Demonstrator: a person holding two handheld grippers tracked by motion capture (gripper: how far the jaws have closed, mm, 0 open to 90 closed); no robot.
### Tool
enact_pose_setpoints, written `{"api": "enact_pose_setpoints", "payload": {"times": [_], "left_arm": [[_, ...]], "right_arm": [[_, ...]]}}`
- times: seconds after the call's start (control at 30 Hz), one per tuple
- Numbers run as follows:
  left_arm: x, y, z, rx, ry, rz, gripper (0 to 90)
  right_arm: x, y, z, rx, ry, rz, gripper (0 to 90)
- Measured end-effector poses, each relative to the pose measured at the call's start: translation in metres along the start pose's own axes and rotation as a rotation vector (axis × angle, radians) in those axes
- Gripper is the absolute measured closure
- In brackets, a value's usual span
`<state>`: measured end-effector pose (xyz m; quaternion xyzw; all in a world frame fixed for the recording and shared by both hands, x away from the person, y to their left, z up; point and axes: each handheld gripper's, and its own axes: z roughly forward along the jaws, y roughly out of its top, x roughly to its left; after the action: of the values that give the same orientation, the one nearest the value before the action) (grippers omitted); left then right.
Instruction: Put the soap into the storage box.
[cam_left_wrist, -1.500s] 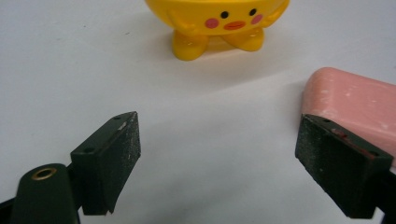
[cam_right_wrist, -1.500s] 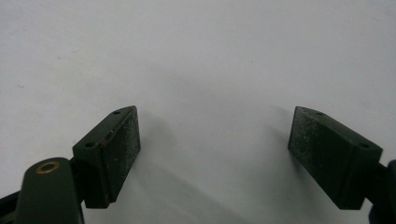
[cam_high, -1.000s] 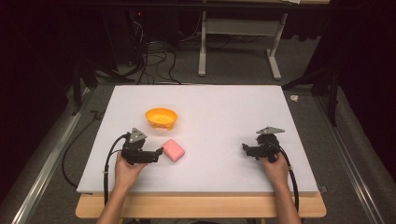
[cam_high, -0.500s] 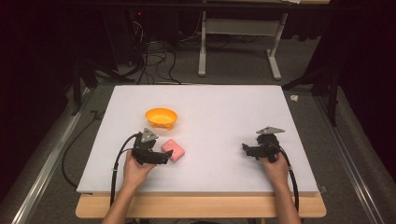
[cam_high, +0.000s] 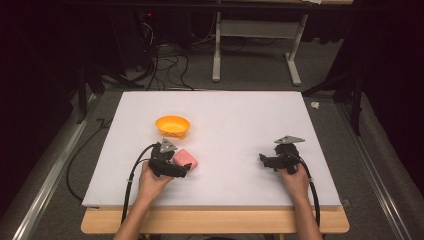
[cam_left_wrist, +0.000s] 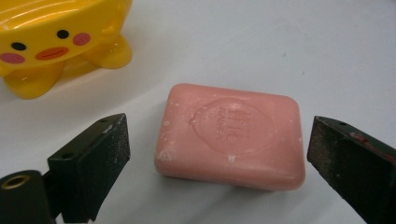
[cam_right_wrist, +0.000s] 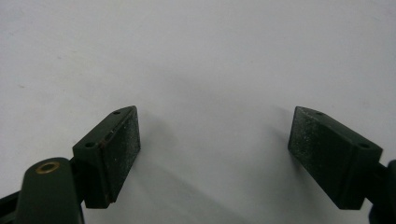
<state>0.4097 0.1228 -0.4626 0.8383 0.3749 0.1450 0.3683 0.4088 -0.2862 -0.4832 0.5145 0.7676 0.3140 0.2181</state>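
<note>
In the high view, the white table (cam_high: 225, 125) occupies the centre of the frame, with the person's forearms entering from the bottom edge. The left gripper (cam_high: 186, 168) sits at lower left of centre, held in the left hand (cam_high: 152, 181), its black cable looping down toward the table's near edge. The pink soap bar (cam_high: 184, 158) lies flat on the table at the tip of this gripper, just below and to the right of the yellow bowl (cam_high: 172, 125), which stands apart from it. In the left gripper view, the soap bar (cam_left_wrist: 229, 135) fills the centre of the frame, stamped face up, with one jaw at lower left and the other at lower right. The jaws are spread wide: each stands clear of the bar's short ends, with bare table showing in both gaps, so the bar is bracketed but not touched. The yellow bowl (cam_left_wrist: 56, 42), printed with a duck face and standing on small feet, occupies the upper left of that view. The right gripper (cam_high: 262, 159) is at lower right of centre in the high view, held in the right hand (cam_high: 294, 177), well apart from the soap. In the right gripper view its jaws are likewise spread, with bare table (cam_right_wrist: 210, 70) between them.
</note>
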Motion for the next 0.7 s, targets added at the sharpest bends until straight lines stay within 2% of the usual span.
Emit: {"api": "enact_pose_setpoints", "payload": {"times": [0.27,0.3,0.37,0.4,0.43,0.53,0.7], "left_arm": [[-0.003,0.0,0.01,0.033,-0.009,0.004,6.6],[-0.004,0.0,0.012,0.045,-0.001,0.01,6.6],[-0.009,0.0,0.014,0.062,0.033,0.055,6.7],[-0.009,0.0,0.014,0.062,0.033,0.055,7.2],[-0.012,0.0,0.017,0.079,0.042,0.075,7.2],[-0.012,0.0,0.022,0.093,0.042,0.069,7.4],[-0.011,-0.001,0.024,0.084,0.032,0.052,10.7]], "right_arm": [[0.0,0.0,0.0,0.0,0.0,0.0,17.2],[0.0,0.0,0.0,0.0,0.0,0.0,17.2],[0.0,0.0,0.0,0.0,0.0,0.0,17.2],[0.0,0.0,0.0,0.0,0.0,0.0,17.2],[0.0,0.0,0.0,0.0,0.0,0.0,17.2],[0.0,0.0,0.0,0.0,0.0,0.0,17.2],[0.0,0.0,0.0,0.0,0.0,0.0,17.2]]}}
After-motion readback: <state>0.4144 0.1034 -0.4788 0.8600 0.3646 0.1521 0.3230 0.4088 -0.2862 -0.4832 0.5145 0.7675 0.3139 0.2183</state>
